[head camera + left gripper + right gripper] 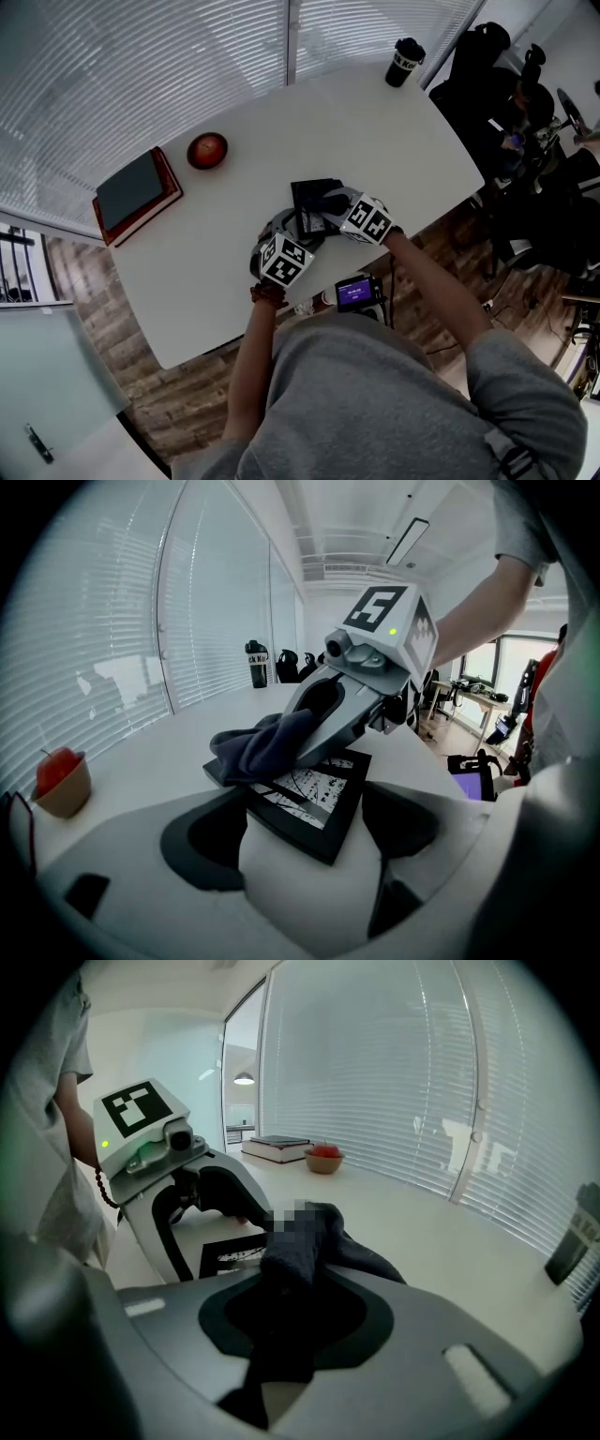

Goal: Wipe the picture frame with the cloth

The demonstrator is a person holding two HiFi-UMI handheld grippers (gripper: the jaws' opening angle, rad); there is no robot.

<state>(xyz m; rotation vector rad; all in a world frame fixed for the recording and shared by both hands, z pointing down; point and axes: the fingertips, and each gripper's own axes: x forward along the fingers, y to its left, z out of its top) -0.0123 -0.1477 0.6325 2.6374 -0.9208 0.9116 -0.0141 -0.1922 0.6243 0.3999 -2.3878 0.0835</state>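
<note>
A black picture frame (309, 193) with a black-and-white print lies flat on the white table (394, 141). In the left gripper view one corner of the picture frame (314, 799) sits between the wide-set jaws of my left gripper (302, 834), whose pads touch its two edges. My right gripper (334, 206) is shut on a dark cloth (258, 747) and presses it onto the frame's far part. In the right gripper view the cloth (298, 1246) fills the jaws of the right gripper (291, 1309) and hides most of the frame (228, 1253). The left gripper (223, 1227) stands just behind it.
A red fruit in a bowl (207, 150) and a stack of books (138, 193) sit at the table's far left. A black cup (404, 62) stands at the far right corner. A small lit screen (356, 292) is at the near edge. Chairs and people are beyond the right side.
</note>
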